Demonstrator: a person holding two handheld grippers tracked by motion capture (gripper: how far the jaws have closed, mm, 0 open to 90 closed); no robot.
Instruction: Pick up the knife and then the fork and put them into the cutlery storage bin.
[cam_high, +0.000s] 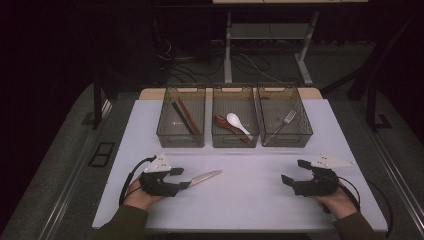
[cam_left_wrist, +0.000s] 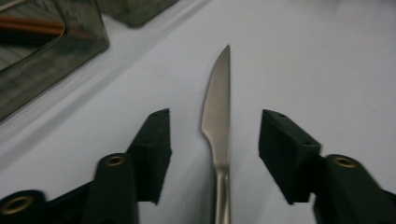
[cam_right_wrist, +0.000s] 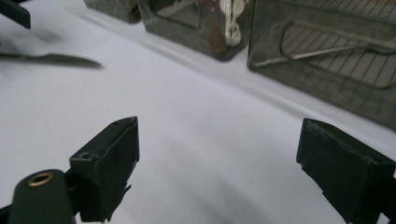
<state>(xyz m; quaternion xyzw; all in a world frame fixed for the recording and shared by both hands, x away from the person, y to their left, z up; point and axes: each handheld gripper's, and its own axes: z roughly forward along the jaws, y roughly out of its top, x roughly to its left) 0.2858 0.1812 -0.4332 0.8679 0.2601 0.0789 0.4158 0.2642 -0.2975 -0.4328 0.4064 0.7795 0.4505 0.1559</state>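
White table (cam_high: 250, 200), knife (cam_left_wrist: 217, 121) between left gripper's (cam_left_wrist: 215, 154) parted jaws, untouched; right gripper (cam_right_wrist: 219, 168) wide apart

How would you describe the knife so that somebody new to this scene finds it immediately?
Start at the white table with three grey bins along its far side. In front of the left bin, near the person's left hand, the knife lies flat between the left gripper's open jaws, blade pointing right. It is the only utensil outside the bins.
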